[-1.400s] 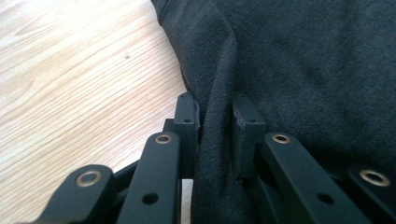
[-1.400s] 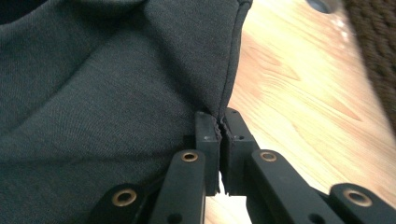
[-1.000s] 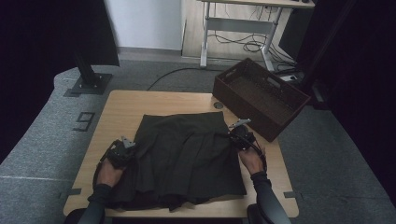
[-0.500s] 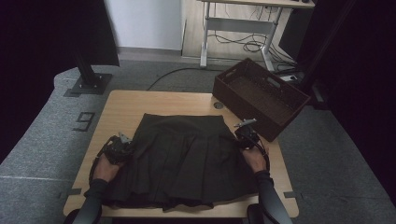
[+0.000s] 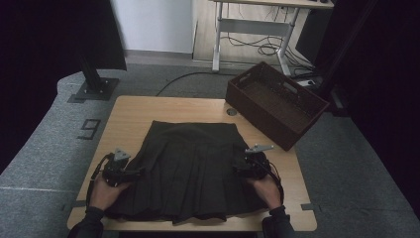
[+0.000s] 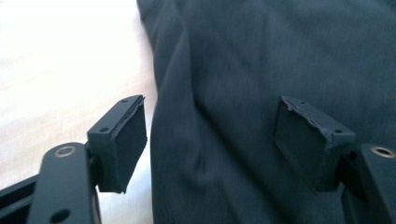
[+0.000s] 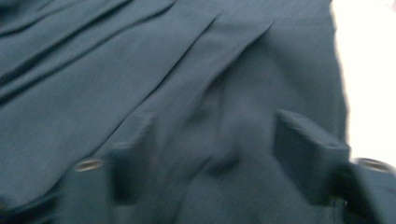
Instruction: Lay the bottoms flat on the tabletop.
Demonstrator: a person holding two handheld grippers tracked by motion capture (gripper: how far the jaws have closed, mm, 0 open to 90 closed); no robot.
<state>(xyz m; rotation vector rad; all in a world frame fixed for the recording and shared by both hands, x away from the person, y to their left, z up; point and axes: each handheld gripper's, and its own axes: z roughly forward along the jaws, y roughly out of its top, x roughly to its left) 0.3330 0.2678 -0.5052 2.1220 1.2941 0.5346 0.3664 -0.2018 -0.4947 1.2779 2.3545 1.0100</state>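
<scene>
From above, the dark skirt (image 5: 190, 171) lies spread flat on the table (image 5: 133, 111), a brown basket (image 5: 277, 104) near, while the left hand-held gripper (image 6: 210, 133) and right hand-held gripper (image 7: 217, 144), jaws just spreading, have let go; folding looks left.

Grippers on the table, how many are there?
2. The left gripper is at the left edge of the dark skirt. The right gripper is at the skirt's right edge. Each is held in a hand at the near side of the wooden table.
</scene>
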